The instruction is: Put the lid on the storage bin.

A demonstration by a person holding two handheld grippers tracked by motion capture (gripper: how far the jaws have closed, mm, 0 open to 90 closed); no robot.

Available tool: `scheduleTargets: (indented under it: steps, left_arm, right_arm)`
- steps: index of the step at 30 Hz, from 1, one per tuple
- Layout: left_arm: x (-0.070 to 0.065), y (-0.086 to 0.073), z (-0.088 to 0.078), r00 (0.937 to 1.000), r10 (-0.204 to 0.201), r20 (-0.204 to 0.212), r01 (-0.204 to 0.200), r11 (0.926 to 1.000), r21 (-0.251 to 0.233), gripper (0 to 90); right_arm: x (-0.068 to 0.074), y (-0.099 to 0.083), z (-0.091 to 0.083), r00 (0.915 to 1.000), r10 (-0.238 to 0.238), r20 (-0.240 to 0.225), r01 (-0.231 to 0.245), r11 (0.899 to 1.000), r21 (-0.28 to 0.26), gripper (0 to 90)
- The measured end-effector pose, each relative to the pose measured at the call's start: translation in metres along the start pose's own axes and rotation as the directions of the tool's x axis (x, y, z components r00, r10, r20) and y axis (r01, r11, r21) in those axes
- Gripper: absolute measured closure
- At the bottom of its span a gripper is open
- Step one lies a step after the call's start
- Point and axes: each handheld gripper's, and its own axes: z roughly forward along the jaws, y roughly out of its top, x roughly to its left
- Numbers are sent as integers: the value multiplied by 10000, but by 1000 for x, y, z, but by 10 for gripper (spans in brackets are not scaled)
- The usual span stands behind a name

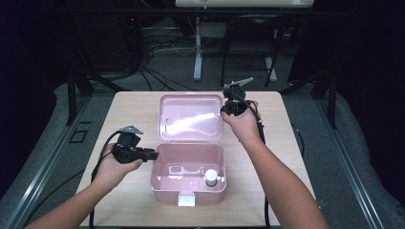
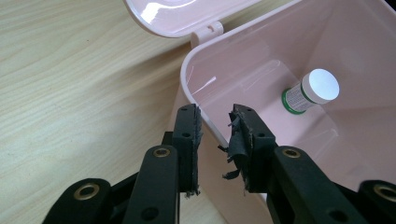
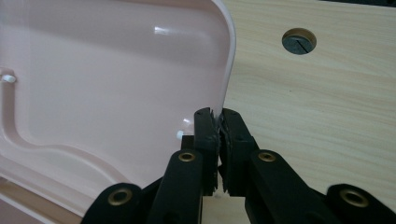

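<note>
1. White latch tab [image 1: 186, 199]: nearest item, centre of the box's front wall, at the near table edge.

2. Pink box [image 1: 165, 183]: open, sits on the wooden table [image 1: 129, 107] near its front edge, approx. mid-width. Walls plain pink, glossy inside.

3. Small bottle [image 1: 210, 177]: inside the box, standing upright at the right-front corner of the floor. White cap, white label w/ green band, per left gripper view [image 2: 312, 90]. Not touched by either gripper.

4. Left gripper [image 1: 152, 155]: held in the person's left hand [image 1: 113, 167], just left of the box, jaws pointing at its left wall. In the left gripper view [image 2: 215, 116] the jaws straddle the box rim [image 2: 189, 88], one outside and one inside; a gap shows on each side of the wall, so pads aren't pressing, i.e. jaws parted, nothing gripped. Torn black pad tape on the inner jaw.

5. Lid [image 1: 191, 117]: hinged at the box's back edge, swung up and tilted back, inner face toward the camera. Moulded ridge on the inner face.

6. Right gripper [image 1: 223, 109]: in the right hand [image 1: 243, 124], at the lid's right edge, upper part. Right gripper view [image 3: 218, 116]: jaws clamped on the lid's thin rim [image 3: 229, 70], pads tight on both faces.

7. Round hole w/ grommet [image 3: 299, 40]: in the tabletop beyond the lid, well apart from the box.
</note>
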Motion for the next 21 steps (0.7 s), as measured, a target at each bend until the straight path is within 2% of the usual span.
scheduleTargets:
  steps: [21]
  left_arm:
    - [0, 0, 0, 10000, -96, 8, 96, 10000, -16, 722]
  right_arm:
    - [3, -8, -25, 9985, -417, -340, 394, 9971, -647, 871]
